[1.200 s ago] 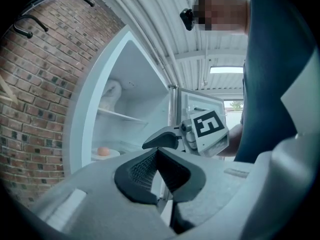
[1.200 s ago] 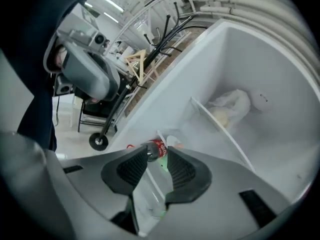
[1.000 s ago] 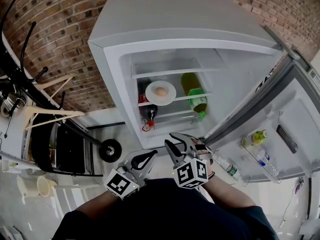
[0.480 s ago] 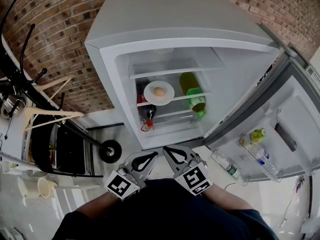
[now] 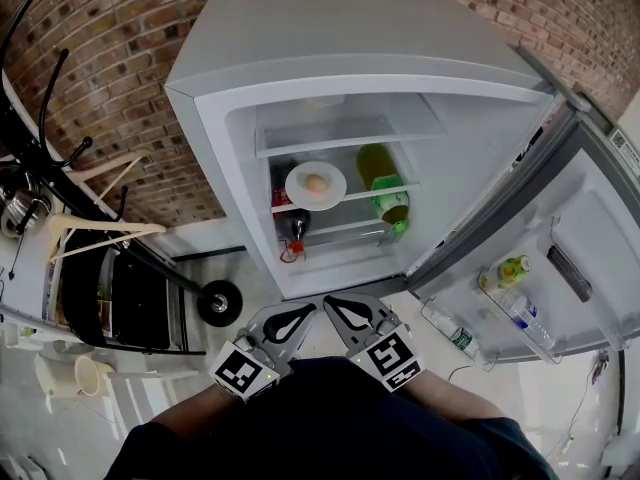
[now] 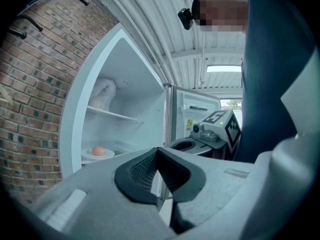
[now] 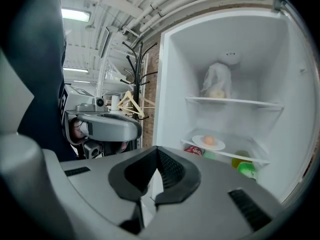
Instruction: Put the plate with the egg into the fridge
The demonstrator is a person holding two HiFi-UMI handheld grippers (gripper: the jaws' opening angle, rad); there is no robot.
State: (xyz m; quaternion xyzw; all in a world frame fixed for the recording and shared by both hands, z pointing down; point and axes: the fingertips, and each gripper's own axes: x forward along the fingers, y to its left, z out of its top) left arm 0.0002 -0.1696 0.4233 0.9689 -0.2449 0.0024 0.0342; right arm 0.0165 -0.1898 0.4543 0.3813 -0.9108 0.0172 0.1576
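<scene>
brick wall [image 5: 120, 78] backs the open fridge [image 5: 380, 18]; plate [image 5: 333, 190] with egg [image 5: 315, 181] already rests on its shelf [image 5: 358, 196], so the task looks done; left tongs [image 5: 308, 308] and right tongs [image 5: 330, 303] are closed, empty.

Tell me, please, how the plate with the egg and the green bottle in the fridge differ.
The plate is white, round and flat; the green bottle is long and bulky. The plate carries an egg; the green bottle has nothing on it. The plate sits to the left, the green bottle to its right. Both are inside the open fridge, side by side.
</scene>
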